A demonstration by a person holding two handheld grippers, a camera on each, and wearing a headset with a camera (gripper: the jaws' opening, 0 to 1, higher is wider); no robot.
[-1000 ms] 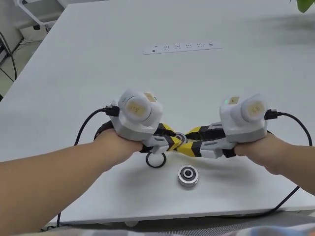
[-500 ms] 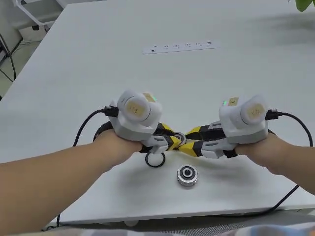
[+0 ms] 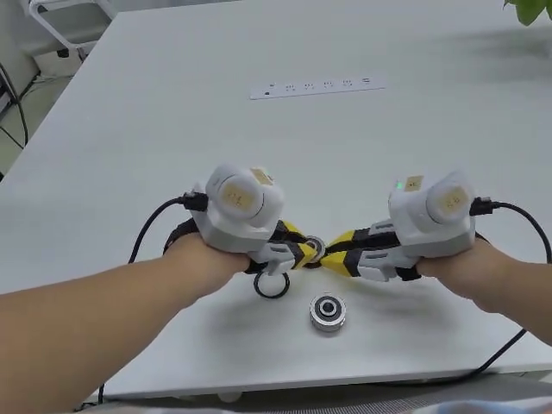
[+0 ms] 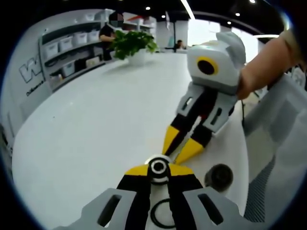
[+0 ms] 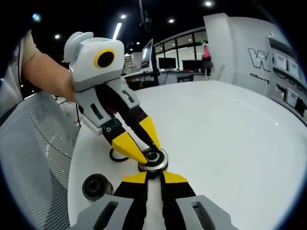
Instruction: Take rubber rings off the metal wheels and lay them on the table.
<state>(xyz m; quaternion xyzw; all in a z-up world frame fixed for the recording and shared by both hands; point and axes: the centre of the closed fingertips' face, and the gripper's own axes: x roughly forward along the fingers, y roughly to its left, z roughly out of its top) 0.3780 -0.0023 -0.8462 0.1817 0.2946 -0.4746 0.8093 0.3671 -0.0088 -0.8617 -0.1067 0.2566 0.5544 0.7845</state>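
A small round metal wheel (image 3: 313, 247) is held just above the white desk (image 3: 172, 112), near the desk's front edge, between the two tools. The left tool (image 3: 302, 252) is narrowed on it, with the wheel caught between the yellow tips. The right tool (image 3: 332, 259) meets the wheel from the opposite side, its jaws drawn almost together at the wheel's rim. Whether rubber or metal is pinched there cannot be told, since most of the wheel is covered by the tips.

A second metal wheel (image 3: 329, 310) lies flat on the desk, just in front of the tools on the person's side. It cannot be made out whether a ring is on it. A loose black rubber ring (image 3: 272, 283) lies on the desk under the left tool, and its upper arc is hidden by that tool.

In the left gripper view, a leafy green plant is seen in a white pot (image 4: 136, 56) at the far end of the desk. White bins (image 4: 72, 44) stand on grey shelving beyond, and their contents cannot be seen.

The front edge runs close below the second wheel. Behind the tools, bare desk extends to a flat white power strip (image 3: 316, 86). A black cable (image 3: 151, 226) trails from the left tool toward the front edge.
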